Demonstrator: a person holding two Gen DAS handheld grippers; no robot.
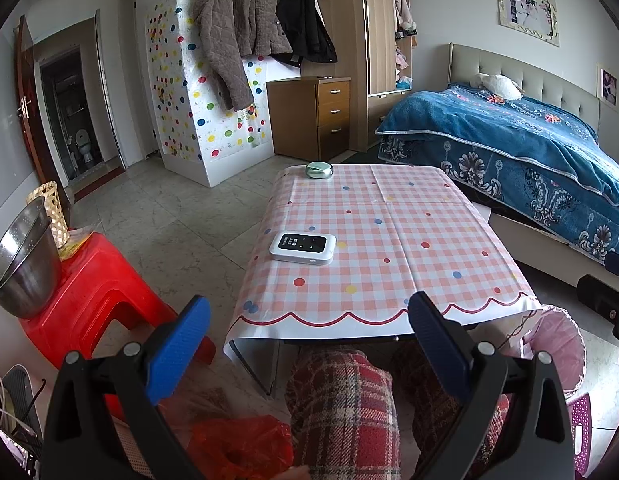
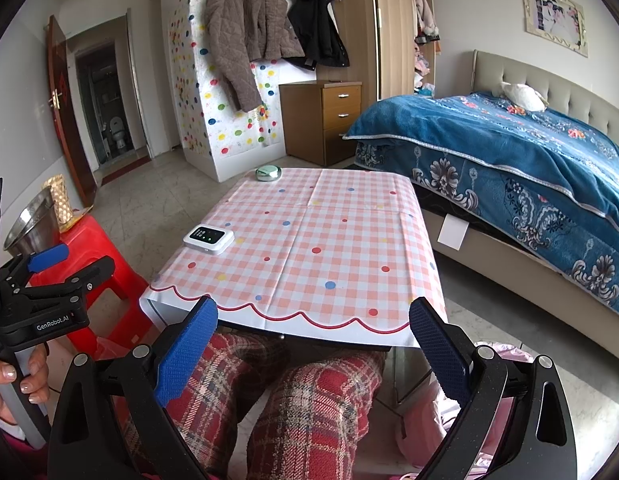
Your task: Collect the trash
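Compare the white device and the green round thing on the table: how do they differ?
The white device is flat and rectangular with a dark lit screen; the green round thing is domed and shiny, no screen visible. The white device lies near the table's left edge, closer to the person; the green round thing sits at the far edge. Both rest on the checked tablecloth, untouched, apart from each other.

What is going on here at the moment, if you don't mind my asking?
A seated person in red plaid trousers holds a gripper in each hand before a low table. The left gripper and right gripper are both open and empty. On the checked cloth lie only a white device and a green tin. A pink-lined bin stands on the person's right.
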